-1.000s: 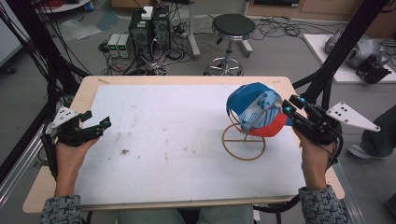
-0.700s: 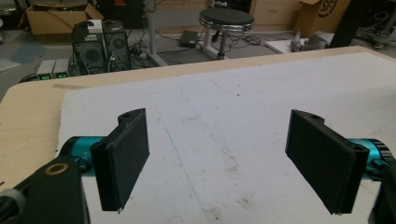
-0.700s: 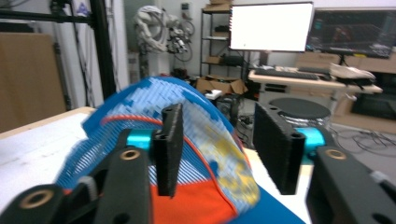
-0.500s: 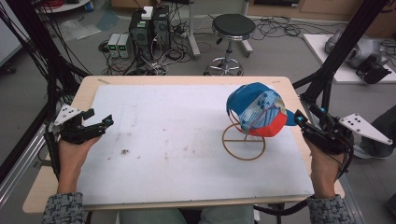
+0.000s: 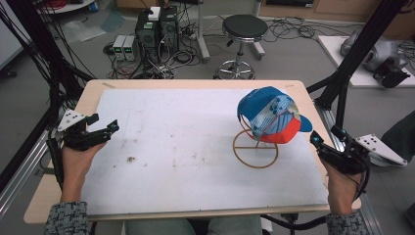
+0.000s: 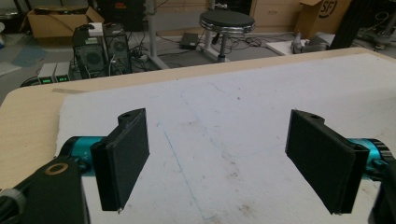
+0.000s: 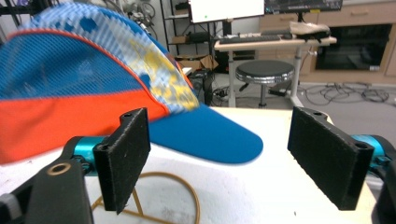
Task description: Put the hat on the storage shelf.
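The right gripper (image 5: 327,145) is standing with its jaws spread wide, having just been opening; nothing is lying between them, and the blue brim of the cap (image 7: 88,88) is sitting just ahead of the pads in the right gripper view. The left gripper (image 5: 100,133) is also showing spread jaws with only bare mat between them; it is resting at the 9 o'clock edge of the surface (image 5: 195,84), well apart from the work.

The cap (image 5: 270,116) is sitting on the wire stand (image 5: 255,149) at roughly 3 o'clock on the white mat (image 5: 186,147); its crown is resting over the upper loop, its brim is pointing toward the right gripper, and the stand's ring base is lying flat on the mat.

Judged from this layout, the placing of the cap on the stand is appearing complete and the release is done; what is remaining is clearing the right hand away from the brim without nudging the stand.
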### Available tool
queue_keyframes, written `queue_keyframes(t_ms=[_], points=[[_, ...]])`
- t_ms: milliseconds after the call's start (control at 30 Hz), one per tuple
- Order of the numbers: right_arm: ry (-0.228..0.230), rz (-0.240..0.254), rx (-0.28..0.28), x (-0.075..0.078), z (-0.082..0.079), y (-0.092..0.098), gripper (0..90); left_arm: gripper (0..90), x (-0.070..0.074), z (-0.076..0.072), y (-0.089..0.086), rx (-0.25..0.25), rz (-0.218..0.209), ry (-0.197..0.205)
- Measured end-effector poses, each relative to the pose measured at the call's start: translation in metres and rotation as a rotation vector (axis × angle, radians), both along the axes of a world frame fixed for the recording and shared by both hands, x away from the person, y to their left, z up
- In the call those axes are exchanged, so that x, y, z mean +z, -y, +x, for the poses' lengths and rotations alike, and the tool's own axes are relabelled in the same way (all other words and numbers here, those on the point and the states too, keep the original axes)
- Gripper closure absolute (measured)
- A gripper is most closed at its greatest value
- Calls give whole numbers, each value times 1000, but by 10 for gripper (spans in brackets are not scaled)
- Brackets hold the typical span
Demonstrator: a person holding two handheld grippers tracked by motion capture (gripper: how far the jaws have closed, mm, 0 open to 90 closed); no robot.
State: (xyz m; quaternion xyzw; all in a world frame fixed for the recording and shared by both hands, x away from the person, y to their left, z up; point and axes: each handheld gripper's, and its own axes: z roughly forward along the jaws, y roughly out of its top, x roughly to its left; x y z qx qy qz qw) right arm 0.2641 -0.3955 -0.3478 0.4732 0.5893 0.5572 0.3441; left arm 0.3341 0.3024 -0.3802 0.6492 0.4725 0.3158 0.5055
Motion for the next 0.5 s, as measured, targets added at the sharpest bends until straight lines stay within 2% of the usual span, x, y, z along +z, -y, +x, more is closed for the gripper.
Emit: queue_keyframes(t_ms=[200, 500], points=[[-23, -10, 2, -11, -2, -1, 181, 217, 1, -2, 2, -6, 5, 6], [-37, -15, 9, -17, 0, -1, 181, 217, 0, -3, 4, -3, 6, 3]])
